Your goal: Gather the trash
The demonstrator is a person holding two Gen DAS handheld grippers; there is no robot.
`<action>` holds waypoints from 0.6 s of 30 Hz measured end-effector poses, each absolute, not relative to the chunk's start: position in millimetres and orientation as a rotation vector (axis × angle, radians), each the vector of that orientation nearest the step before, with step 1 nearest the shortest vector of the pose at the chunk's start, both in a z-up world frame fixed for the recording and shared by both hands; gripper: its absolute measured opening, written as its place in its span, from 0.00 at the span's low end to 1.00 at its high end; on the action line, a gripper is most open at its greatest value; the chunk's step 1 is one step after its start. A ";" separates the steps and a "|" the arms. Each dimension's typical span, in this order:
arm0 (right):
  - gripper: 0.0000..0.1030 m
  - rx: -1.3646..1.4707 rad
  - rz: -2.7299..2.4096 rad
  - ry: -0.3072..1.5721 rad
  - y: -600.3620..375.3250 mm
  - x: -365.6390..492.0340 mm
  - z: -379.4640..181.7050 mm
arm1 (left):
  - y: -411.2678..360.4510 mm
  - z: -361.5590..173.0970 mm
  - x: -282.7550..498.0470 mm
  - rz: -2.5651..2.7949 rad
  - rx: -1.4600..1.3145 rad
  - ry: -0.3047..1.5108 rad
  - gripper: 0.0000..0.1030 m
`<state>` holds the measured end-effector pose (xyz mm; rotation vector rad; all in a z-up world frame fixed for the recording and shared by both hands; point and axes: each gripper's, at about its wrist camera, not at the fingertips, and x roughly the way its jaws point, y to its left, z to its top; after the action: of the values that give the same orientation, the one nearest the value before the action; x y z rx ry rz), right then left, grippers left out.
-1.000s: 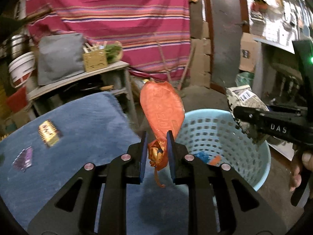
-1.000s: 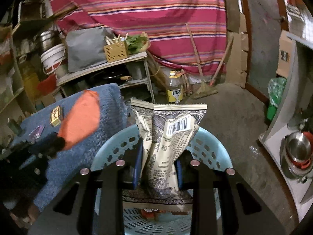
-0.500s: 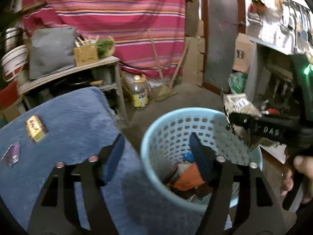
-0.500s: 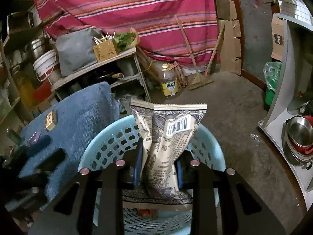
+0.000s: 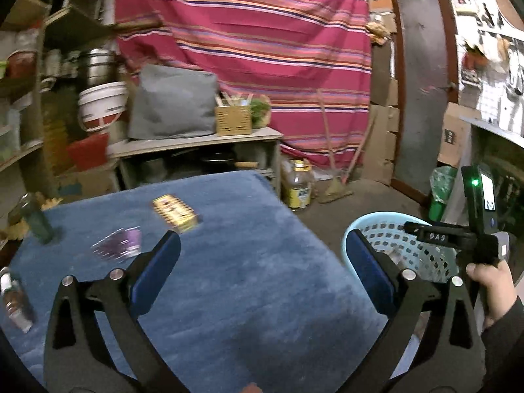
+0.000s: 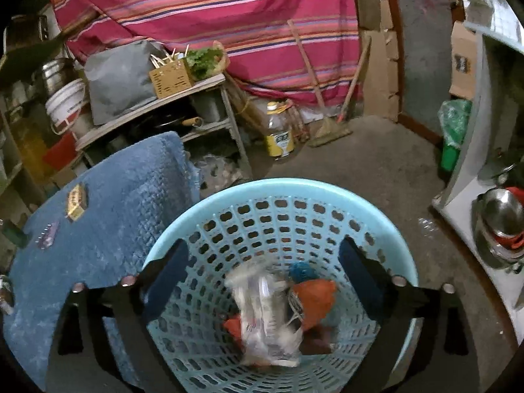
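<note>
My left gripper is open and empty over the blue-covered table. A gold wrapper and a purple wrapper lie ahead of it on the cloth. My right gripper is open and empty above the light-blue perforated basket. Inside the basket lie the grey printed bag, blurred, the orange wrapper and other scraps. The basket and the right gripper body show at the right of the left wrist view.
A small bottle lies at the table's left edge and a dark green object stands at its far left. A shelf unit stands behind. An oil bottle and a broom are on the floor. Metal bowls are at right.
The left gripper opened, dropped the orange wrapper into the basket and swung left over the table. The right gripper opened and the grey printed bag fell into the basket.
</note>
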<state>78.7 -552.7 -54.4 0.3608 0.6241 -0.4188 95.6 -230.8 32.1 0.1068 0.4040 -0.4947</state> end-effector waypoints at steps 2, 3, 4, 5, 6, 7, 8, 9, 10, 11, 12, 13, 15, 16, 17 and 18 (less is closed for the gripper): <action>0.94 0.331 -0.435 0.599 -543.2 71.5 -46.8 | -204.4 35.2 90.6 -0.466 0.089 0.399 0.95; 0.95 0.322 -0.440 0.590 -539.7 68.0 -42.7 | -189.1 36.7 87.2 -0.439 0.083 0.391 0.95; 0.96 0.314 -0.443 0.571 -532.1 62.0 -35.8 | -178.8 37.5 85.6 -0.421 0.082 0.389 0.95; 0.96 0.311 -0.440 0.555 -528.5 59.1 -29.9 | -167.1 38.8 83.0 -0.399 0.080 0.385 0.95; 0.96 0.309 -0.426 0.519 -518.1 52.3 -20.0 | -158.9 39.3 80.8 -0.386 0.078 0.383 0.95; 0.96 0.307 -0.411 0.490 -510.1 47.7 -12.8 | -146.9 41.1 77.4 -0.365 0.075 0.376 0.95; 0.96 0.303 -0.397 0.463 -501.0 42.7 -6.2 | -137.1 42.1 74.7 -0.333 0.076 0.373 0.95; 0.96 0.296 -0.381 0.431 -487.3 37.5 3.0 | -125.8 43.0 70.3 -0.281 0.083 0.372 0.95; 0.96 0.287 -0.367 0.412 -477.0 35.1 8.8 | -117.4 43.4 66.3 -0.251 0.087 0.367 0.95; 0.96 0.272 -0.348 0.394 -464.2 32.2 13.9 | -109.7 43.1 63.0 -0.238 0.087 0.362 0.95; 0.96 0.246 -0.323 0.378 -446.1 28.7 18.6 | -100.7 42.9 58.2 -0.224 0.083 0.355 0.95; 0.96 0.220 -0.301 0.375 -428.7 25.5 20.7 | -91.0 42.3 53.6 -0.206 0.076 0.348 0.95; 0.96 0.183 -0.258 0.391 -399.7 22.1 21.0 | -72.3 40.2 45.1 -0.164 0.067 0.341 0.95; 0.96 0.169 -0.236 0.400 -386.3 20.8 20.0 | -66.4 39.3 43.7 -0.154 0.063 0.342 0.95; 0.96 0.155 -0.209 0.407 -367.9 18.5 19.1 | -57.5 37.3 40.3 -0.146 0.056 0.344 0.95; 0.96 0.148 -0.195 0.408 -355.4 16.4 17.7 | -49.4 35.2 37.2 -0.143 0.051 0.351 0.95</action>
<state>16.4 -355.4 17.7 0.1476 0.4080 -0.1952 37.2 -49.4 35.2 0.0511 0.3508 -0.1426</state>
